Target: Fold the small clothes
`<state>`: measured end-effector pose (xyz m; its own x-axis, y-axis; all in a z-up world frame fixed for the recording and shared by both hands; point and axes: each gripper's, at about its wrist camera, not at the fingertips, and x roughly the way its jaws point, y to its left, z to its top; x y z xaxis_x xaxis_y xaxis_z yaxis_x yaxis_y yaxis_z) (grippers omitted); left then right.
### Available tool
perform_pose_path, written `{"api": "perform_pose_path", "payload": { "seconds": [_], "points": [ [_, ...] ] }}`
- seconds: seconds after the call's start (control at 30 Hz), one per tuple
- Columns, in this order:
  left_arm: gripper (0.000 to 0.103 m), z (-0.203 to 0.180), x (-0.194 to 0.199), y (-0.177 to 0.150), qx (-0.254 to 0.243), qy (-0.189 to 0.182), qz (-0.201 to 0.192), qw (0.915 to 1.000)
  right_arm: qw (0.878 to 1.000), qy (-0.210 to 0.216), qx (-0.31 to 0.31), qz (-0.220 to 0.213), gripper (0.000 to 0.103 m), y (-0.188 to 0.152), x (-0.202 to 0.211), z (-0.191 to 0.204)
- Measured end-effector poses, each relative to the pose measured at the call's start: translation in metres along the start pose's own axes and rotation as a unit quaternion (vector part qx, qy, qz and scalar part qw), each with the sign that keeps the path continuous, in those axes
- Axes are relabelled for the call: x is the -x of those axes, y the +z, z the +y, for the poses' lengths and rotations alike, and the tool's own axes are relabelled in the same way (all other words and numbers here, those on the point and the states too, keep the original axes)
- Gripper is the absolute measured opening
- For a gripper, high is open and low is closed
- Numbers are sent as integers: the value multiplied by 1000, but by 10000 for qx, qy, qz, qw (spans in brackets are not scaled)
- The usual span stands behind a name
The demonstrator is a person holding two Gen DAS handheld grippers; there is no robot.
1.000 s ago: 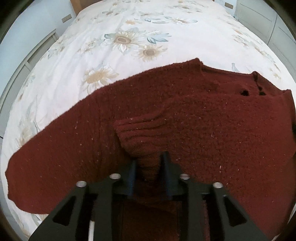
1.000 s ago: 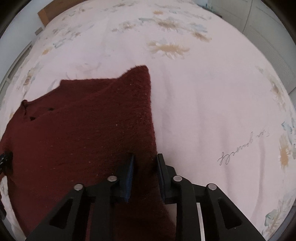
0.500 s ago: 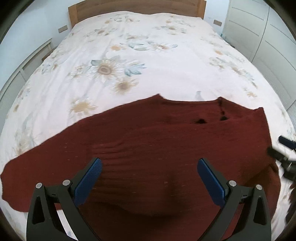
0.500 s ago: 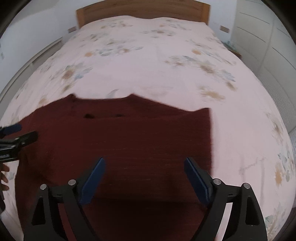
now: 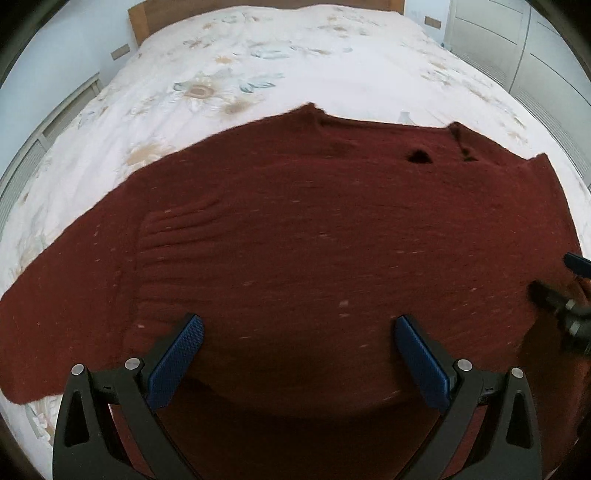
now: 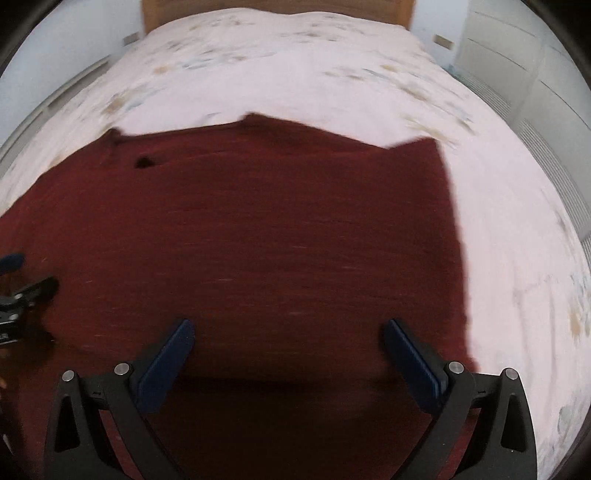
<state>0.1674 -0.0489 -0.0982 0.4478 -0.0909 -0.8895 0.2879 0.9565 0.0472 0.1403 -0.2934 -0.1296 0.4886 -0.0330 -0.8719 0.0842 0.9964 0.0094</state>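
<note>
A dark red knitted sweater [image 5: 314,229] lies flat on the bed, neckline toward the headboard. A ribbed cuff [image 5: 173,236] rests folded on its body, and one sleeve [image 5: 55,314] stretches out to the left. My left gripper [image 5: 297,319] hovers over the sweater's lower half, open, with nothing between its blue pads. The right gripper [image 6: 288,323] hangs over the sweater [image 6: 258,229] near its straight right edge; its jaws are opening and hold nothing. Each gripper shows at the edge of the other's view: right gripper [image 5: 554,273], left gripper [image 6: 33,273].
The white duvet with sunflower print [image 5: 199,90] covers the whole bed. A wooden headboard [image 5: 258,5] is at the far end. White wardrobe doors [image 5: 517,37] stand on the right, and a low white unit [image 5: 55,110] runs along the left.
Both grippers let go of the sweater fabric they pinched and opened wide. Both pulled back, so the whole sweater now lies flat in view.
</note>
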Motion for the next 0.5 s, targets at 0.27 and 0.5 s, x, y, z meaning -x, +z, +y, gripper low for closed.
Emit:
{"api": "perform_pose_path", "payload": {
  "seconds": [0.27,0.5],
  "points": [
    [102,17,-6,-8,109,-253,0,9996,9998,-96,-183,-68,103,-7,0,-36],
    [102,15,-4,-2,252,-91,61,9996,9999,-19,-86,-83,103,-10,18,-27]
  ]
}}
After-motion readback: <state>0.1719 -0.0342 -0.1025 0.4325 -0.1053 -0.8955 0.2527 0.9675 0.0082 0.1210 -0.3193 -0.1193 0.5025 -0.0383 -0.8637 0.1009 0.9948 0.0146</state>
